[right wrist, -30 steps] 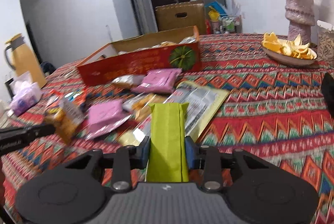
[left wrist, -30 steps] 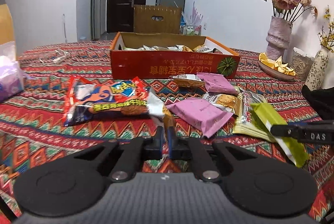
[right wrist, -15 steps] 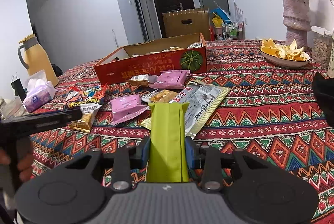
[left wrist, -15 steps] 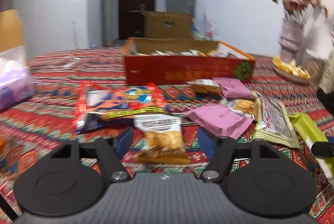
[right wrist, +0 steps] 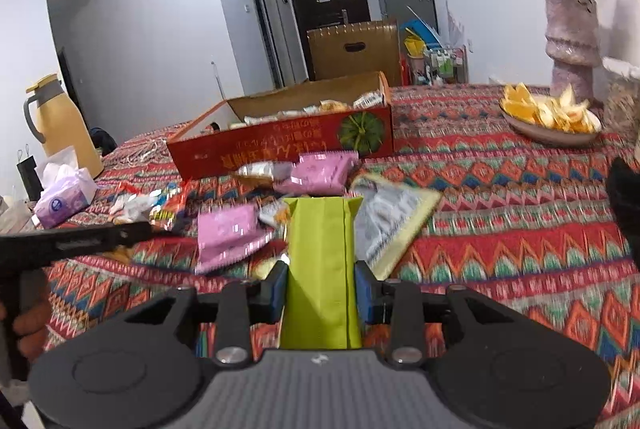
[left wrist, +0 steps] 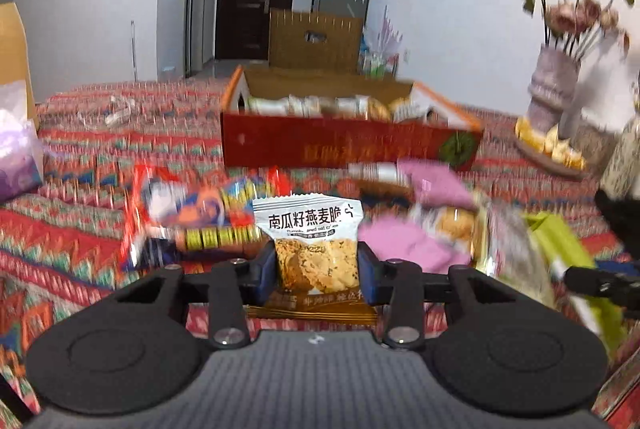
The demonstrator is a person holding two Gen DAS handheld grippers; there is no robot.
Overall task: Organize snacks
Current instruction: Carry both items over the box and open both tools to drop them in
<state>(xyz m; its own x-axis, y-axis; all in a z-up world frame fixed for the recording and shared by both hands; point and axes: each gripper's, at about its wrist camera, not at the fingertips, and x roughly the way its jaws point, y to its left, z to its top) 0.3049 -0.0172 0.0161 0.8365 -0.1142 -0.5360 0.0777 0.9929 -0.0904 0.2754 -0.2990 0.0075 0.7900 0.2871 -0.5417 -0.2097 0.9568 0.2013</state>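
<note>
My left gripper point(left wrist: 316, 271) is shut on a white and gold oat crisp packet point(left wrist: 310, 245) and holds it above the table. My right gripper point(right wrist: 322, 293) is shut on a lime green packet point(right wrist: 322, 261), also lifted; that packet also shows in the left wrist view point(left wrist: 560, 241). The red snack box point(left wrist: 348, 141) stands open behind, with several packets inside; it also shows in the right wrist view point(right wrist: 288, 145). Loose on the cloth lie pink packets point(right wrist: 228, 233), a silver and yellow bag point(right wrist: 390, 219) and a red and blue bag point(left wrist: 192, 209).
A patterned red cloth point(right wrist: 520, 213) covers the table. A bowl of orange peel point(right wrist: 548, 117) and a vase of flowers point(right wrist: 570, 37) stand at the right. A yellow thermos point(right wrist: 64, 125) and a tissue pack point(right wrist: 64, 195) stand at the left.
My left gripper opened, then closed on the oat crisp packet and lifted it. My right gripper kept hold of the green packet and rose slightly.
</note>
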